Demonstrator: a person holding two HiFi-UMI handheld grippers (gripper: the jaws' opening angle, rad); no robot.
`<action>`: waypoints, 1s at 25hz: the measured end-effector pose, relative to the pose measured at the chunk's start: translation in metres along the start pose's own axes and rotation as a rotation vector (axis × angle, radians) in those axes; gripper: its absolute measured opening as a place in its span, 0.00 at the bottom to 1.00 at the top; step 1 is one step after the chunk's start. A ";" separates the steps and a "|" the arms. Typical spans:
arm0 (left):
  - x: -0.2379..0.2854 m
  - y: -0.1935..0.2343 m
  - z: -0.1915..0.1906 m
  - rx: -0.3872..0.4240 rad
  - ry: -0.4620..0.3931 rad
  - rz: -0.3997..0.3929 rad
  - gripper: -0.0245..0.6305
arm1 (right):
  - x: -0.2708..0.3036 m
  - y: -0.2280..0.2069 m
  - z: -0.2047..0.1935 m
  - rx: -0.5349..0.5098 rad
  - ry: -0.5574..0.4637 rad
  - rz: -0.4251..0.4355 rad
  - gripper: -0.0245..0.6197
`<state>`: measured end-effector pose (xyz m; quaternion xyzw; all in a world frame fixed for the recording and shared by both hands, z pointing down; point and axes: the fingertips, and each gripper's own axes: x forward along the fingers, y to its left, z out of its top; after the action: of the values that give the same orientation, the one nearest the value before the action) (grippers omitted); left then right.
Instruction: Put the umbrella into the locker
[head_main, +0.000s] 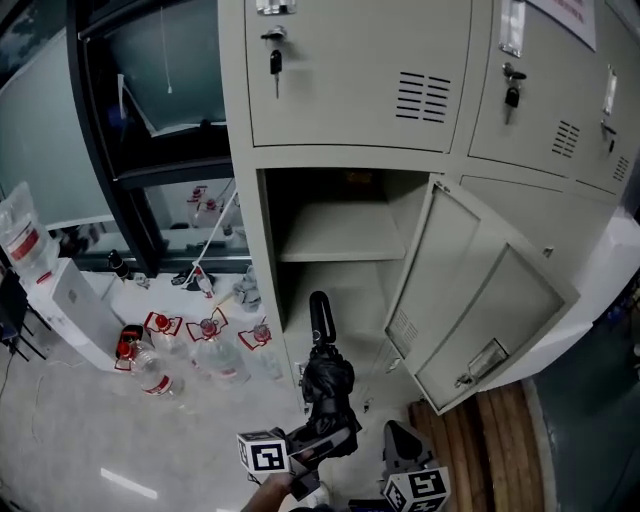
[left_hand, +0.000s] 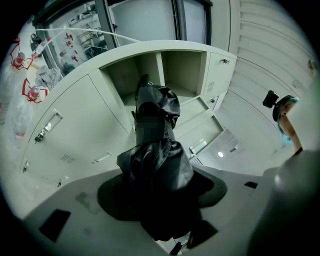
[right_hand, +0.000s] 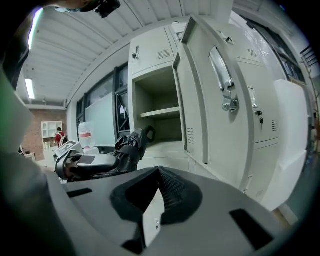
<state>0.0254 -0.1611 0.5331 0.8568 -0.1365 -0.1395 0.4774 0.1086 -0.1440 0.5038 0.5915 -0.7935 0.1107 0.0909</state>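
A folded black umbrella (head_main: 326, 380) points its handle (head_main: 319, 314) at the open lower compartment (head_main: 335, 262) of the beige locker. My left gripper (head_main: 322, 443) is shut on the umbrella's bunched fabric (left_hand: 155, 162), just in front of the locker opening (left_hand: 167, 70). The locker door (head_main: 482, 300) is swung wide to the right. My right gripper (head_main: 404, 447) hangs to the right of the umbrella, below the door, shut with nothing in it (right_hand: 158, 192). In the right gripper view the umbrella (right_hand: 128, 147) and the left gripper (right_hand: 86, 162) lie to the left, before the open compartment (right_hand: 156, 114).
Several water bottles (head_main: 213, 352) with red labels stand on the floor left of the locker, beside a white box (head_main: 82, 310) and a large jug (head_main: 24, 236). Wooden boards (head_main: 482, 428) lie under the open door. A shelf (head_main: 340, 240) divides the compartment.
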 end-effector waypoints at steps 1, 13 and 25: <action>0.002 0.003 0.003 -0.007 0.004 -0.002 0.43 | 0.004 -0.003 0.002 0.002 0.000 -0.006 0.04; 0.022 0.035 0.040 -0.051 0.011 0.019 0.44 | 0.048 -0.013 0.019 0.002 -0.007 -0.001 0.04; 0.039 0.060 0.070 -0.167 -0.026 0.008 0.44 | 0.084 -0.017 0.023 0.012 0.007 0.034 0.04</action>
<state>0.0293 -0.2598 0.5446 0.8115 -0.1340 -0.1595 0.5460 0.1005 -0.2328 0.5058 0.5782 -0.8023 0.1191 0.0883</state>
